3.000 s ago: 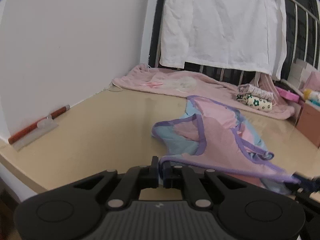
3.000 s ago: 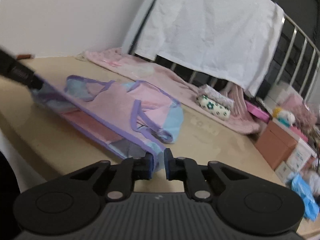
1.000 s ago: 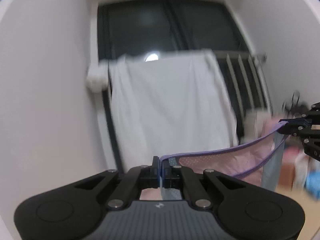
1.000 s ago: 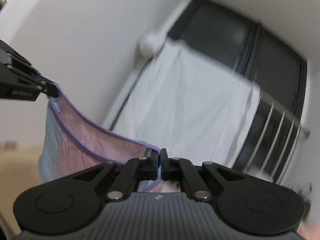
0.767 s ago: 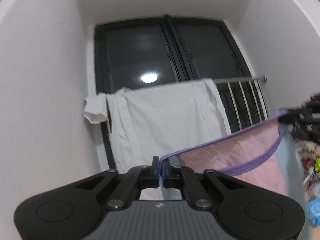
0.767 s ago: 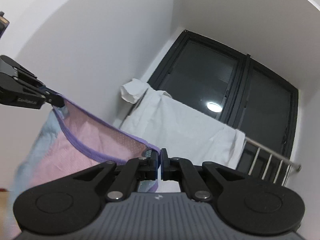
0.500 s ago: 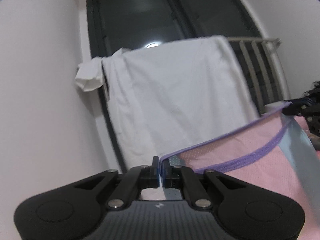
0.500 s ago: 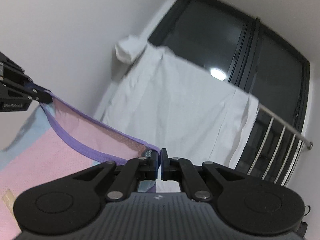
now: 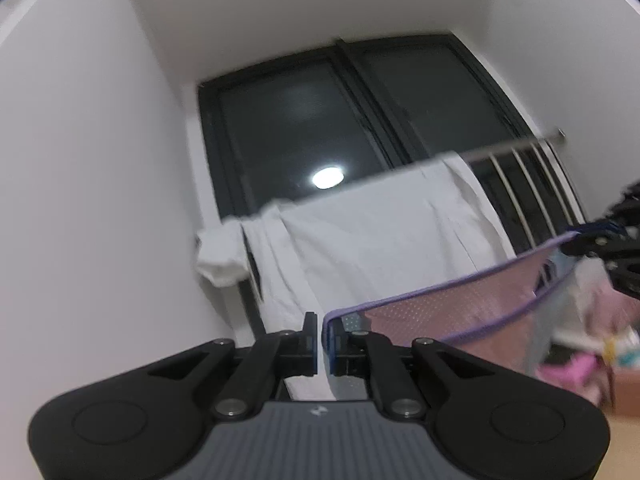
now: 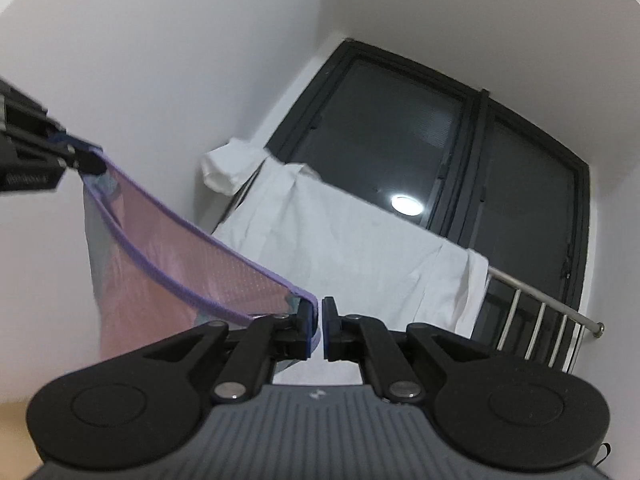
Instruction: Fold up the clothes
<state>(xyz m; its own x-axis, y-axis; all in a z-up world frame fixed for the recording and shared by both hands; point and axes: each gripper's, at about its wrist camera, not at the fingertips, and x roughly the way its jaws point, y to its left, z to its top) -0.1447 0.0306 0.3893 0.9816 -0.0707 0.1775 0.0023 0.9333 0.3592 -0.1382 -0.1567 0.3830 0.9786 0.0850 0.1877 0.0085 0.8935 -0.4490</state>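
- Left wrist view: left gripper [image 9: 322,340] at lower centre, jaws opening, a gap showing, the garment [image 9: 460,312] hem against the right pad. Garment spans to right frame edge. White wall [image 9: 100,200] left; dark window [image 9: 320,128], white sheet [image 9: 380,232] on rail ahead.
- Right wrist view: right gripper [image 10: 320,330] jaws pinching the garment's purple hem; cloth stretches to upper left. Open air above.
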